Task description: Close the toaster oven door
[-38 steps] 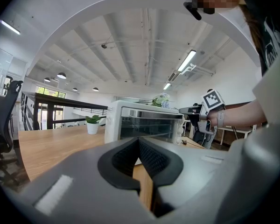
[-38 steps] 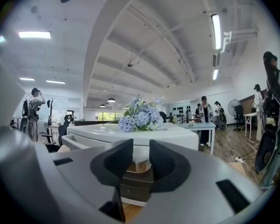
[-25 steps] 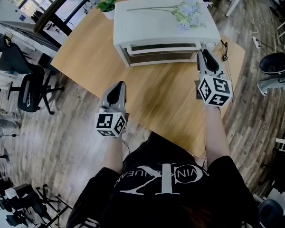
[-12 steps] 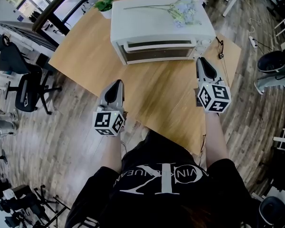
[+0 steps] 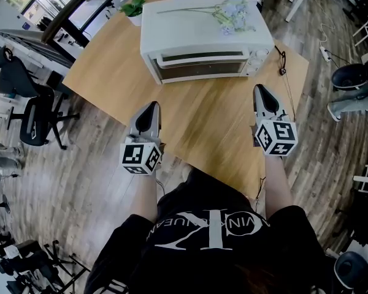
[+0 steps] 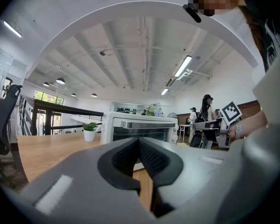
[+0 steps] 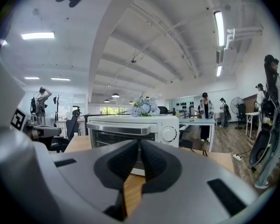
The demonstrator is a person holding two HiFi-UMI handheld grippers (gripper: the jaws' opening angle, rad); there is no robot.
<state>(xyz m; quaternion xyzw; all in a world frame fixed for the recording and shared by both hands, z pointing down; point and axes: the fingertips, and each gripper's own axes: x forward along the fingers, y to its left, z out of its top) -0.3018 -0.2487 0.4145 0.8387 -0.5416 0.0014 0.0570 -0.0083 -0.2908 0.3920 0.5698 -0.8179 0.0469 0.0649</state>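
Observation:
The white toaster oven (image 5: 202,35) stands at the far side of the wooden table (image 5: 110,72), its glass door (image 5: 199,65) up against the front. In the right gripper view the oven (image 7: 130,129) faces me with the door handle across its top edge. My right gripper (image 5: 259,88) hovers over the table well in front of the oven's knob side, touching nothing. Its jaws are closing, and the tips (image 7: 139,141) meet with nothing between them. Near the table's front left edge, my left gripper (image 5: 154,106) is shut and empty, pointing at the oven (image 6: 140,127).
Artificial flowers (image 5: 233,14) lie on the oven's top. A small potted plant (image 5: 135,6) stands behind its left corner. A black cable (image 5: 285,60) trails off the table's right side. An office chair (image 5: 30,115) stands on the floor to the left. People stand in the room's background.
My right gripper has drawn back from the oven's front right corner toward the person, and its jaws have narrowed. The left gripper has stayed where it was.

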